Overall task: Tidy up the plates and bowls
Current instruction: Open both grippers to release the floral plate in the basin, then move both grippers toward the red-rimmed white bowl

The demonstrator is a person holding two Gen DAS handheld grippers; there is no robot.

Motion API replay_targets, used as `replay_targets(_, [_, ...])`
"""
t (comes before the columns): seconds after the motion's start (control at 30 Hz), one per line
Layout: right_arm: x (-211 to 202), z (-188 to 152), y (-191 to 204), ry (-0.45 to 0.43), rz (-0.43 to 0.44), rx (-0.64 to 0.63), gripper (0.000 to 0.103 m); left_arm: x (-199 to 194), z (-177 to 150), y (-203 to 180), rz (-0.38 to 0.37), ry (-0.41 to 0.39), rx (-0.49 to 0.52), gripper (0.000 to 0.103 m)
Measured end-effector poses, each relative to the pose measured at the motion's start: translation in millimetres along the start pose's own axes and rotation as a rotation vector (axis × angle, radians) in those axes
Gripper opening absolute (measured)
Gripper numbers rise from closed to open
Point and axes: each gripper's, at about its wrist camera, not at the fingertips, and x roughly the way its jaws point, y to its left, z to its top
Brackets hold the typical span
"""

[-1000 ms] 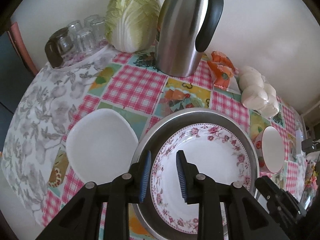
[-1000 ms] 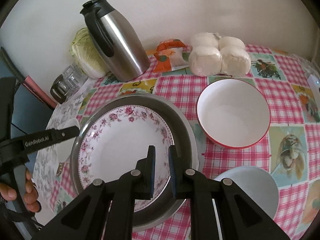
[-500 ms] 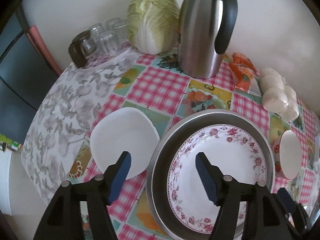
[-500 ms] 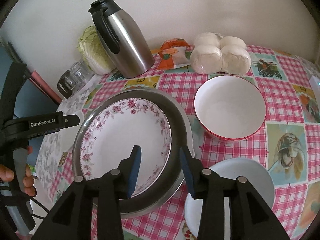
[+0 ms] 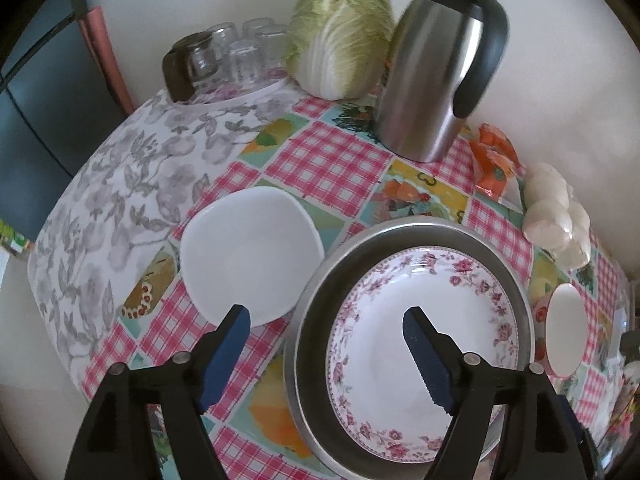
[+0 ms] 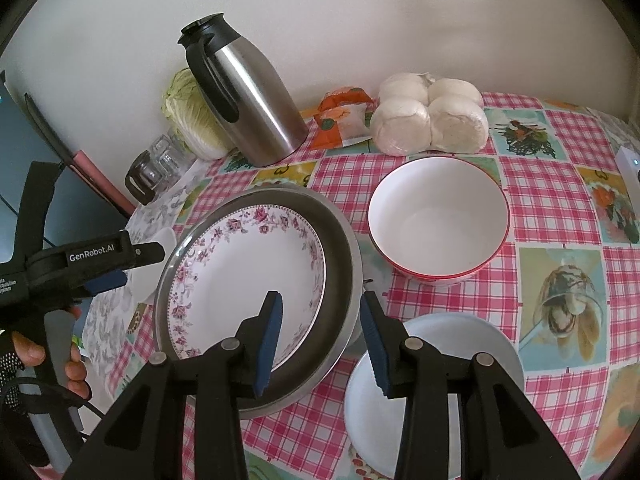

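One floral plate [image 5: 424,344], under left hand-held gripper [image 5: 326,334]

A steel thermos jug [image 6: 250,98] is seen upright by the wall, a cabbage [image 5: 342,34] just beside it. Upturned glasses [image 5: 236,56] are clustered nearby; an orange packet [image 6: 342,116] and bagged white buns [image 6: 430,118] are laid alongside.

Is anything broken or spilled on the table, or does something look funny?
Nothing looks broken or spilled. The one funny thing: the flowered plate sits inside the metal pan instead of on the tablecloth, a bit off-centre. The red-rimmed bowl, white square plate and pale plate all lie flat.
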Motion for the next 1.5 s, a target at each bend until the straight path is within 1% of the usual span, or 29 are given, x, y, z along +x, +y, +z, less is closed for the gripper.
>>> replay_targets(0.13, [3.0,-1.2,2.3,0.006,-0.008,-0.007,0.041,-0.4,1.5,6.0,-0.006,-0.002,-0.022,0.084])
replay_targets(0.3, [5.2,-1.6,10.2,0.007,-0.009,-0.028,0.041,-3.2,2.6,9.1,0.011,-0.014,-0.016,0.087])
replay_targets(0.37, [5.0,-1.5,13.8,0.005,-0.013,-0.04,0.041,-2.2,2.0,9.0,0.005,-0.008,-0.005,0.088])
replay_targets(0.6, [9.5,-1.1,18.5,0.013,-0.063,-0.056,0.042,2.1,0.8,12.3,0.0,0.003,0.02,0.094])
replay_targets(0.63, [10.9,-0.8,19.6,0.015,-0.071,-0.059,0.045,3.2,0.9,13.2,-0.003,0.006,0.025,0.096])
replay_targets(0.67, [12.0,-0.2,20.2,0.016,-0.08,-0.057,0.053,4.1,0.8,13.4,-0.002,0.008,0.03,0.1])
replay_targets(0.7, [12.7,0.7,20.6,0.016,-0.091,-0.053,0.06,5.3,1.1,13.8,-0.002,0.009,0.037,0.102])
replay_targets(0.77, [13.0,2.0,21.7,0.013,-0.118,-0.046,0.063,6.1,1.7,14.2,-0.006,0.008,0.043,0.102])
replay_targets(0.8, [13.6,2.5,22.9,0.016,-0.127,-0.05,0.067,6.6,2.1,14.3,-0.01,0.009,0.046,0.102])
replay_targets(0.87, [14.3,3.2,25.2,0.018,-0.14,-0.053,0.071,7.2,2.6,15.1,-0.028,0.013,0.056,0.103])
replay_targets(1.13, [14.9,11.4,28.5,0.004,-0.193,-0.019,0.073,12.9,6.6,28.8,-0.065,0.026,0.051,0.103])
replay_targets(1.17, [15.1,12.0,29.0,0.005,-0.202,-0.017,0.077,13.6,6.7,30.5,-0.069,0.028,0.05,0.103])
replay_targets(1.2, [15.8,12.3,30.0,0.007,-0.212,-0.018,0.091,14.8,7.6,33.4,-0.079,0.031,0.049,0.103])
replay_targets(1.23, [16.6,12.5,31.4,0.007,-0.226,-0.021,0.094,15.7,8.2,35.9,-0.087,0.033,0.048,0.103])
replay_targets(1.4, [19.7,12.8,37.2,0.002,-0.27,-0.019,0.095,18.7,12.3,48.7,-0.112,0.03,0.045,0.103])
replay_targets(1.5, [26.4,12.6,43.2,0.01,-0.305,-0.041,0.095,21.7,16.7,59.8,-0.123,0.021,0.014,0.103])
